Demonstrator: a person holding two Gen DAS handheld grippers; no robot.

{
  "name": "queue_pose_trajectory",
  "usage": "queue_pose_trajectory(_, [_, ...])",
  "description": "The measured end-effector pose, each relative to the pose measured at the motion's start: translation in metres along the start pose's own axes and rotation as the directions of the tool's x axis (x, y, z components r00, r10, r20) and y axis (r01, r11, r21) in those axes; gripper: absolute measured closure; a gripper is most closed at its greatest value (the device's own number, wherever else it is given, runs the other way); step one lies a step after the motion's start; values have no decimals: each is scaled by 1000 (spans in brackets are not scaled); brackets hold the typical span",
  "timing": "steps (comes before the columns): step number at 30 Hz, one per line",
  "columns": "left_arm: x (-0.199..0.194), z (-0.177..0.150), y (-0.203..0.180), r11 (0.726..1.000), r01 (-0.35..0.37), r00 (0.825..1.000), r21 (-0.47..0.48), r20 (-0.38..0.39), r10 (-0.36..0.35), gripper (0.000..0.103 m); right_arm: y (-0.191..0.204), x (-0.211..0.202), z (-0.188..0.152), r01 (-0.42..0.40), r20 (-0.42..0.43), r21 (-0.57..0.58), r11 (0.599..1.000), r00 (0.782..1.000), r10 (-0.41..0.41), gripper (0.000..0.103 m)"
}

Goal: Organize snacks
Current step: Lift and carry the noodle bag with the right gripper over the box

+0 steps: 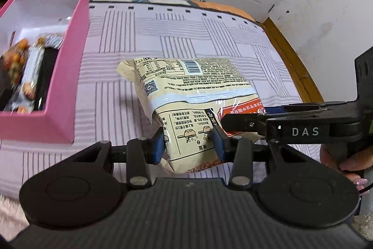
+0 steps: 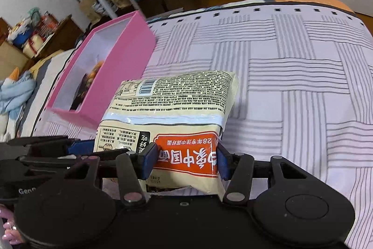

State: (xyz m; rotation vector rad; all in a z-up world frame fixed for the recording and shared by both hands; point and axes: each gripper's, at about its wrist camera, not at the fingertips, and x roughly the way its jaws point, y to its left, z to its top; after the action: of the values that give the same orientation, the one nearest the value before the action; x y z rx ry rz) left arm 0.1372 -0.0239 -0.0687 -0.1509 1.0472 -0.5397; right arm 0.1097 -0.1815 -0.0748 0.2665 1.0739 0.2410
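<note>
my left gripper (image 1: 188, 144) + right gripper (image 2: 185, 161) jaws both clamp noodle packet (image 1: 186, 85) | above bed (image 1: 186, 34) | pink box (image 1: 67, 76) holds some snacks | packet not in yet

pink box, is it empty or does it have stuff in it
Not empty: the pink box is open-topped, with snack packets lying inside it.

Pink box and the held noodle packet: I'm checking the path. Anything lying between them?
Nothing: only bare striped bedspread separates pink box from noodle packet, clearest in the left wrist view.
</note>
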Motion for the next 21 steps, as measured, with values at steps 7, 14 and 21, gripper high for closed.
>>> queue_pose_trajectory(7, [-50, -20, 11, 999, -39, 999, 8, 31, 38, 63, 49, -16, 1, -37, 3, -76, 996, 999, 38, 45])
queue_pose_trajectory(14, [-111, -11, 30, 993, -108, 983, 37, 152, 101, 63, 109, -21, 38, -76, 38, -163, 984, 996, 83, 45])
queue_pose_trajectory(21, [-138, 20, 93, 988, -144, 953, -50, 262, 152, 62, 146, 31, 99, -154, 24, -147, 977, 987, 159, 46])
